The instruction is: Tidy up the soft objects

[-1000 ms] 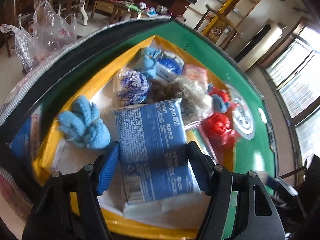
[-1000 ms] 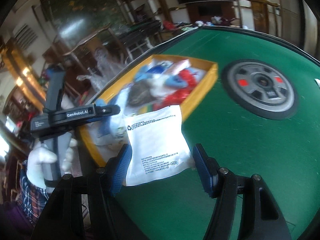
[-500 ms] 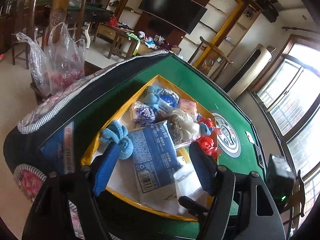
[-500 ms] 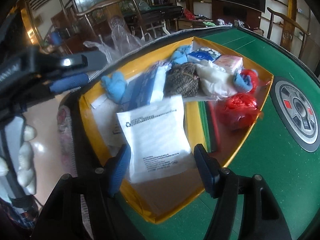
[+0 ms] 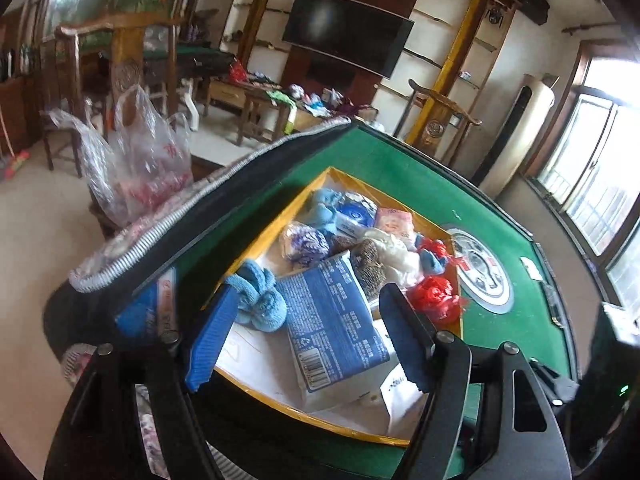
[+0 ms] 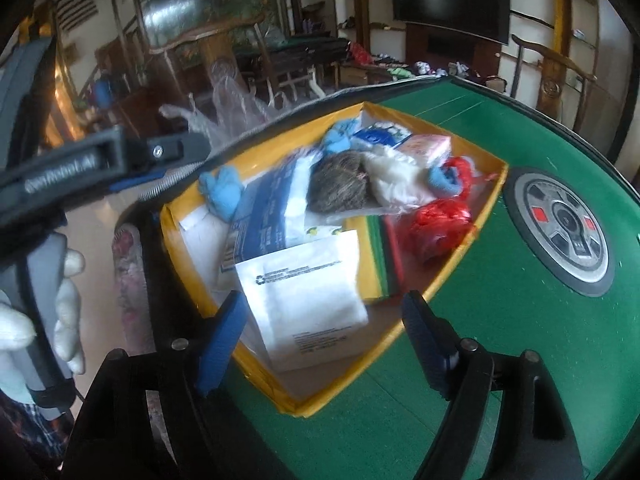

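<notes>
Jaws on our right gripper [image 6: 324, 340] have just been opening and now stand spread, and the white packet [image 6: 308, 304] lies between the fingers but clear of both pads, resting inside the yellow box [image 6: 448, 268] at its near corner. Our left gripper [image 5: 308, 340] has its fingers parted too, having just widened; the blue packet [image 5: 332, 320] lies below them in the same box, touching neither pad, beside a light-blue knitted bundle [image 5: 258, 300].

Daylight floods from the windows [image 5: 600, 184], blowing them out; fisheye bends dark edges, and the right view is motion-blurred.
</notes>
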